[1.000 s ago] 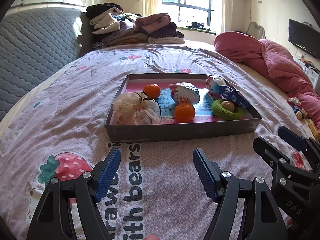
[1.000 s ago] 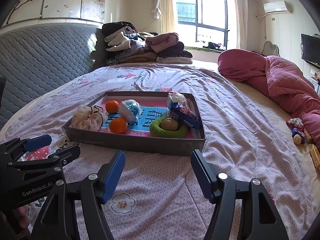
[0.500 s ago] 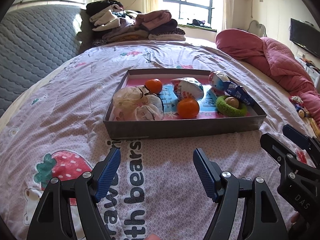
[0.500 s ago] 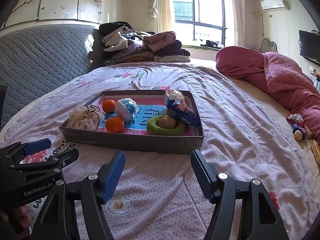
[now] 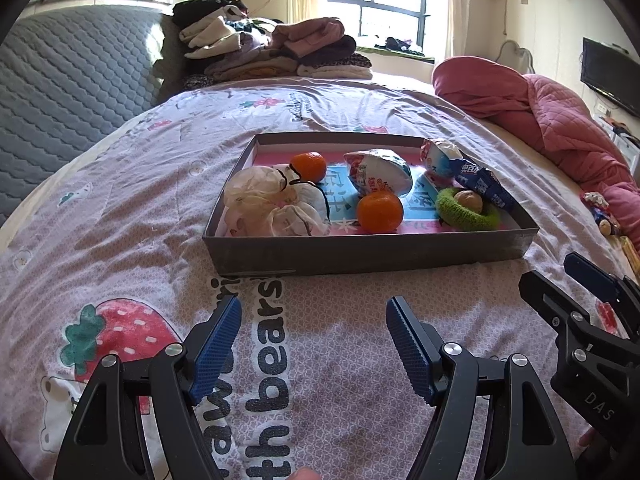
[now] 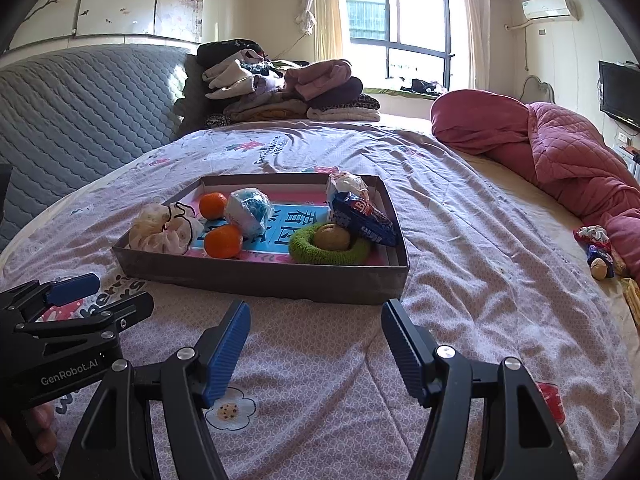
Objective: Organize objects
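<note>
A shallow grey box (image 5: 360, 250) (image 6: 256, 278) lies on the bed. Inside are two oranges (image 5: 379, 211) (image 6: 223, 241), a cream scrunchie with black cord (image 5: 272, 204) (image 6: 164, 230), a blue-white snack bag (image 5: 380, 176) (image 6: 248, 210), a dark blue wrapper (image 5: 480, 184) (image 6: 360, 216) and a walnut (image 5: 470, 200) (image 6: 331, 237) in a green ring (image 5: 464, 216) (image 6: 304, 246). My left gripper (image 5: 314, 340) and right gripper (image 6: 316, 344) hover open over the bedspread in front of the box, nothing between their fingers.
Folded clothes (image 5: 264, 52) are piled at the head of the bed by a grey quilted headboard (image 6: 80, 96). A pink quilt (image 6: 560, 160) is bunched on the right. Small wrapped items (image 6: 596, 248) lie near the right edge of the bed.
Both views have drifted slightly, so the box sits a little lower and nearer in each. Both grippers stay open; the box contents have not moved.
</note>
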The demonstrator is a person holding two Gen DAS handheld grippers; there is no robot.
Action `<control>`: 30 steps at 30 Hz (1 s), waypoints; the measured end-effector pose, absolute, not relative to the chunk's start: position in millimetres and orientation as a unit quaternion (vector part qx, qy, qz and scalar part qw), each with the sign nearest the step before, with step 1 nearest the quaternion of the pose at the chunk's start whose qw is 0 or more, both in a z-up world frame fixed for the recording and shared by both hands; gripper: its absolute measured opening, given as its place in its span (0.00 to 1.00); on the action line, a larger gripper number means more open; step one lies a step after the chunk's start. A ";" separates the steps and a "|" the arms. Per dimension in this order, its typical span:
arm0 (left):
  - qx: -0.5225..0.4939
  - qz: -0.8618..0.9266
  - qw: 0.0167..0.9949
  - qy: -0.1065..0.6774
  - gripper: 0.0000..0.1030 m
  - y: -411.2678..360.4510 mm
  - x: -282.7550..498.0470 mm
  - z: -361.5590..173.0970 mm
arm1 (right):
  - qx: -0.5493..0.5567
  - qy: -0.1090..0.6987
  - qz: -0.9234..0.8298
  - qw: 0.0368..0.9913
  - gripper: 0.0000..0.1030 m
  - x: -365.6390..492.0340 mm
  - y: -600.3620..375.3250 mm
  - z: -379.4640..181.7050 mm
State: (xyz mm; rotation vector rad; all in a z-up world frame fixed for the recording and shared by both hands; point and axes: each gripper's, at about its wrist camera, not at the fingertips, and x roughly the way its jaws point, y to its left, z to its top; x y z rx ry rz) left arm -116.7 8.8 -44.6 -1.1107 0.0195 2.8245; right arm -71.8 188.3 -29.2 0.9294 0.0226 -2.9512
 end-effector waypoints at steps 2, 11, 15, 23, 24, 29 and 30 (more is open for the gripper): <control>-0.366 0.929 0.052 0.007 0.74 8.5 -116.9 -45.8 | 0.300 0.008 -0.953 0.026 0.65 -71.7 188.2 -29.9; -0.369 0.928 0.053 0.007 0.74 8.5 -118.0 -48.6 | 0.300 0.010 -0.953 0.027 0.65 -71.1 186.7 -30.9; -0.369 0.928 0.052 0.007 0.74 8.1 -117.9 -49.2 | 0.303 0.011 -0.953 0.027 0.65 -72.3 186.9 -31.8; -0.371 0.927 0.051 0.007 0.74 8.0 -118.2 -51.0 | 0.303 0.011 -0.952 0.024 0.65 -73.0 187.2 -33.9; -0.373 0.927 0.052 0.007 0.74 8.2 -118.2 -51.8 | 0.305 0.011 -0.952 0.024 0.65 -73.2 187.4 -34.3; -0.375 0.926 0.051 0.007 0.74 8.1 -118.7 -53.0 | 0.308 0.010 -0.951 0.024 0.65 -74.5 187.6 -36.3; -0.375 0.925 0.052 0.007 0.74 7.8 -118.8 -53.2 | 0.308 0.011 -0.951 0.025 0.65 -74.3 187.4 -36.4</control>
